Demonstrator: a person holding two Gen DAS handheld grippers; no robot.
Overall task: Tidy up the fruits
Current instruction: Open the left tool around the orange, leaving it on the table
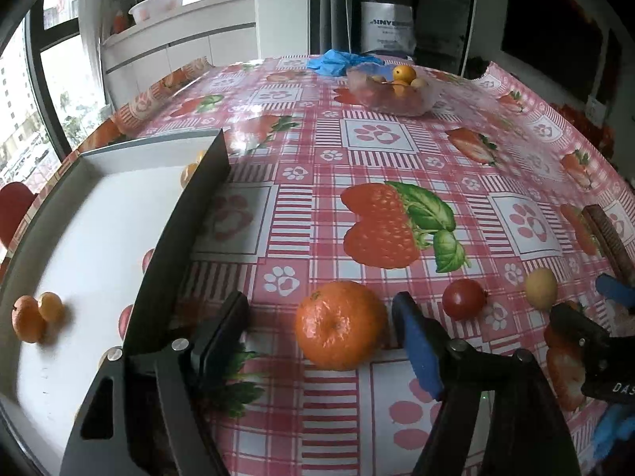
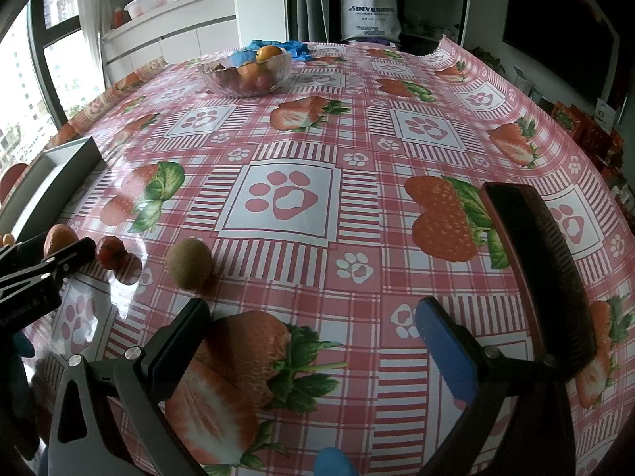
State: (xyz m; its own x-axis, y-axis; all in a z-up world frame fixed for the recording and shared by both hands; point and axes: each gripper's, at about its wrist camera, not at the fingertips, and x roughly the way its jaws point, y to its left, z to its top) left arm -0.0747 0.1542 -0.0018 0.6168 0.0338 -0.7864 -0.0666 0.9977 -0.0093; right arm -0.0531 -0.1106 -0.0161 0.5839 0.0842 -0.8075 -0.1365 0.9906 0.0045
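A mandarin (image 1: pixel 339 325) rests on the strawberry-print tablecloth between the fingers of my left gripper (image 1: pixel 319 305), which is open. There is a gap on the black-finger side, and the blue pad (image 1: pixel 416 341) stands close by its right. Right of it lie a cherry tomato (image 1: pixel 463 297) and a small yellow fruit (image 1: pixel 540 287). The white tray (image 1: pixel 99 218) at the left holds two small orange fruits (image 1: pixel 27 319). My right gripper (image 2: pixel 313 309) is open over bare cloth; a brownish-green fruit (image 2: pixel 189 263) lies just ahead of its left finger.
A glass bowl (image 1: pixel 393 91) of fruit stands far back, with blue gloves (image 1: pixel 337 61) behind it. A dark brown box (image 2: pixel 535 269) sits by the right gripper's right finger. The table edge runs along the window side past the grey tray (image 2: pixel 59 170).
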